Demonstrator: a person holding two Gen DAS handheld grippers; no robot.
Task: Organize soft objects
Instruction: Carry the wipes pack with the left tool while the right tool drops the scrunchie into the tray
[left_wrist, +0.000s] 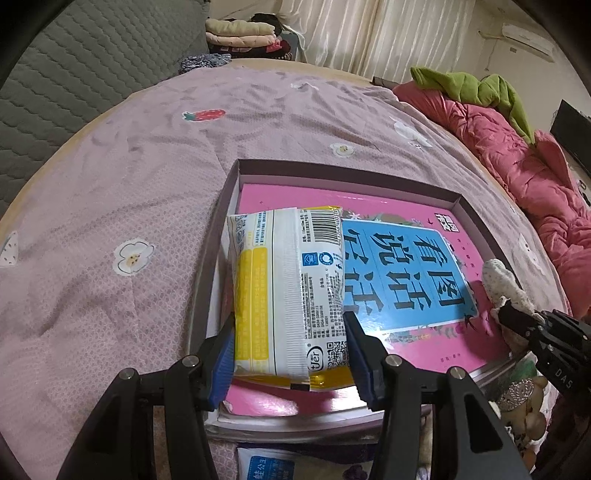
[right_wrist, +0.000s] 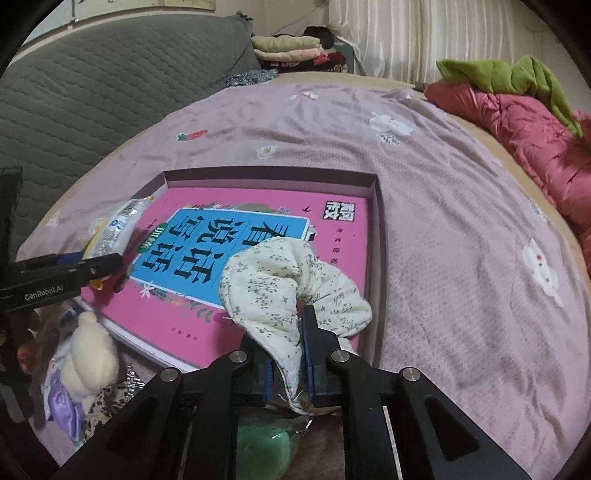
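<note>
My left gripper (left_wrist: 290, 354) is shut on a white and yellow soft packet (left_wrist: 288, 291) and holds it over the left side of a shallow box (left_wrist: 221, 206). A pink and blue book (left_wrist: 406, 273) lies in the box. My right gripper (right_wrist: 286, 354) is shut on a cream floral padded cloth (right_wrist: 280, 284), held over the book (right_wrist: 221, 236) near the box's right wall (right_wrist: 376, 229). The packet (right_wrist: 118, 225) and left gripper (right_wrist: 85, 269) show at the left of the right wrist view; the cloth (left_wrist: 502, 280) and right gripper (left_wrist: 517, 317) show at the right of the left wrist view.
The box sits on a lilac bedspread (left_wrist: 110, 221). A pink quilt (left_wrist: 517, 155) with a green garment (left_wrist: 476, 86) lies at the right. Folded clothes (left_wrist: 240, 35) are stacked at the back. A cream plush (right_wrist: 88, 354), a green soft thing (right_wrist: 262, 446) and packets lie near me.
</note>
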